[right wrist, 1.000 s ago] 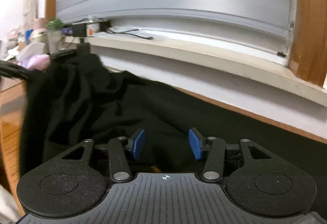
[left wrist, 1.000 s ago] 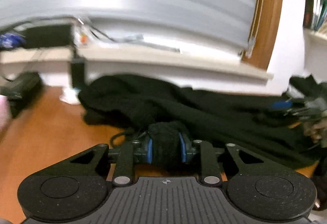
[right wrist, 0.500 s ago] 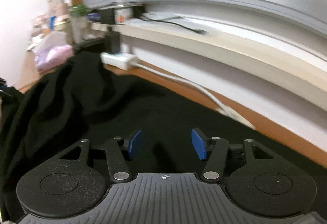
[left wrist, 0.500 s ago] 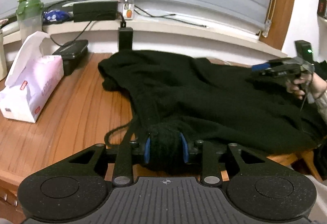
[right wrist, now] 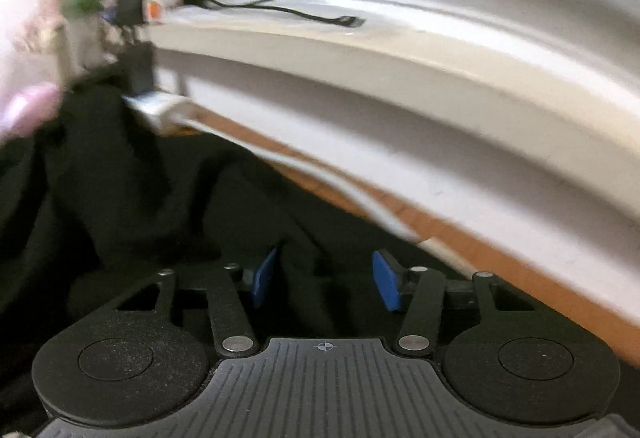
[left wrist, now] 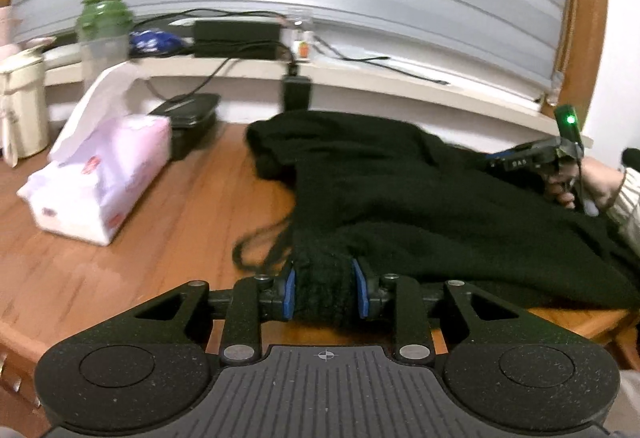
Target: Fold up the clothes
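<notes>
Left gripper (left wrist: 325, 292): your blue pads are clamped tight on a bunched-up bit of the black garment (left wrist: 420, 190), right at its near edge, so there's a thick wad of knit filling the gap.

Right gripper (right wrist: 326, 280): pads stand well apart with nothing pinched between them. It hangs low over the black cloth; can't tell if the fingertips touch the fabric. In the left wrist view you can see it at the far right, with your hand (left wrist: 576, 184) on its grip and a green light on top.

Garment: it's spread across the wooden worktop (left wrist: 152, 238), running from your left gripper out to the far right, with a lumpy fold at the far left end. A thin dark cord (left wrist: 256, 242) loops out of it onto the wood just left of your left gripper.

Stuff on the left: pink tissue pack (left wrist: 100, 178) sits well clear of the cloth, a black box (left wrist: 192, 122) just behind it.

Far side: a white power strip (right wrist: 160, 110) and its cable run along the wall right at the garment's far edge. The window ledge (left wrist: 360, 78) above holds a green-lidded bottle (left wrist: 104, 34) and a black adapter (left wrist: 236, 38).

Blur: the right wrist view is pretty smeared.
</notes>
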`<state>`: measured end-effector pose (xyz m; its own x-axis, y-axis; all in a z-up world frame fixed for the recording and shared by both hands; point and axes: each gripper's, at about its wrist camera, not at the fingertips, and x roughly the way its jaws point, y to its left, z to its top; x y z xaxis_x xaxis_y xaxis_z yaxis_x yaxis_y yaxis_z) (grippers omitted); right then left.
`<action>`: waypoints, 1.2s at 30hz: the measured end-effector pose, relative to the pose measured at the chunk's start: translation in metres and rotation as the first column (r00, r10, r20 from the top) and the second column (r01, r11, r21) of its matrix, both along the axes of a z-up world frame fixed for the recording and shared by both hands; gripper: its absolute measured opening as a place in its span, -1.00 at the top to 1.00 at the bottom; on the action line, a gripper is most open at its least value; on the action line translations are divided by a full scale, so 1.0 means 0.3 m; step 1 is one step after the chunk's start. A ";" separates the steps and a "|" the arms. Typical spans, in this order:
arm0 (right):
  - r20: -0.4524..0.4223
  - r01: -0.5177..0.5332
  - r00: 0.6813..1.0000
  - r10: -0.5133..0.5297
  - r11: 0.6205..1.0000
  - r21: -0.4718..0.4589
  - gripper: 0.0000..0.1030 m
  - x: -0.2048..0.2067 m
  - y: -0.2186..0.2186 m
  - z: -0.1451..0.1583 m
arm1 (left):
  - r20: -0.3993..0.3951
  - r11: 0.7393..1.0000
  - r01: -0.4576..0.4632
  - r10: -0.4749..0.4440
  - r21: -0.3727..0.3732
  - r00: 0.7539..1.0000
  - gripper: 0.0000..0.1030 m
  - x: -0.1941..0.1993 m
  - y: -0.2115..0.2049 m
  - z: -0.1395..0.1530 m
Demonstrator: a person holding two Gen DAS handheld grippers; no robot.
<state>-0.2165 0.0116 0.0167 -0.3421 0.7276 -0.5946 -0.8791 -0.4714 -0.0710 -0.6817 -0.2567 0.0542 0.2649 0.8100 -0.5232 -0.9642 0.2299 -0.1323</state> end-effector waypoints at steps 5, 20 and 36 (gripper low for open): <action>0.057 0.046 0.997 -0.048 0.998 0.040 0.19 0.003 0.026 0.000 | -0.022 0.999 -0.022 0.021 -0.035 1.000 0.41 -0.046 0.002 -0.041; -0.002 -0.148 0.989 0.148 0.989 -0.015 -0.07 0.030 -0.173 0.112 | 0.013 0.999 -0.047 0.047 0.005 0.999 0.17 -0.066 -0.026 0.058; 0.200 -0.007 0.979 -0.047 0.966 0.258 -0.07 0.468 -0.553 0.608 | 0.029 1.000 -0.021 0.021 -0.023 0.999 0.08 -0.005 0.138 -0.016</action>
<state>-0.0760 -0.1544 0.1993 -0.2174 0.8700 -0.4425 -0.8425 -0.3962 -0.3651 -0.6833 -0.2152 0.0495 0.2636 0.8035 -0.5338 -0.9643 0.2061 -0.1660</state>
